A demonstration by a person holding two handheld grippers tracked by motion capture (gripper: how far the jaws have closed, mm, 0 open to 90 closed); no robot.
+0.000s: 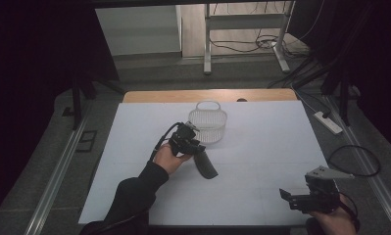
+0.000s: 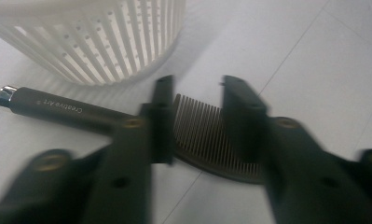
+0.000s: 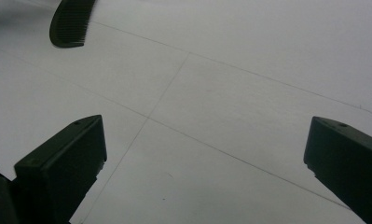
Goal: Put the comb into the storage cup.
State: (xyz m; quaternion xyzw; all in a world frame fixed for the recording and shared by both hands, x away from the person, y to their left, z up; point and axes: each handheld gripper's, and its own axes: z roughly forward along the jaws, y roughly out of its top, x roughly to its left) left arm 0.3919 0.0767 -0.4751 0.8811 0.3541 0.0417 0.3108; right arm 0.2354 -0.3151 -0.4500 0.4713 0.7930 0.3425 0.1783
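A black comb point(image 2: 207, 140) with a long round handle lies flat on the white counter point(image 1: 261, 161), near its middle, just in front of a white slotted plastic basket point(image 1: 208, 125). In the left gripper view the handle runs off to the left, ends in a small silver cap and carries small printed lettering; the fine teeth point toward the basket.

The left claw point(image 1: 197, 145), held in the person's left hand point(image 1: 169, 157), is directly over the toothed part. Its jaws stand partly open, one on either side of the teeth, and have not closed on the comb.

The comb looks light, stiff and thin. Because it lies flat on a smooth surface, it may slide or tip when pinched. The fine teeth look like the weakest part. The solid spine or the round handle would likely give a firmer hold than the teeth.

The right claw point(image 1: 301, 198) sits at the near right corner of the counter, well away from the comb. Its jaws are spread wide over bare surface and hold nothing.
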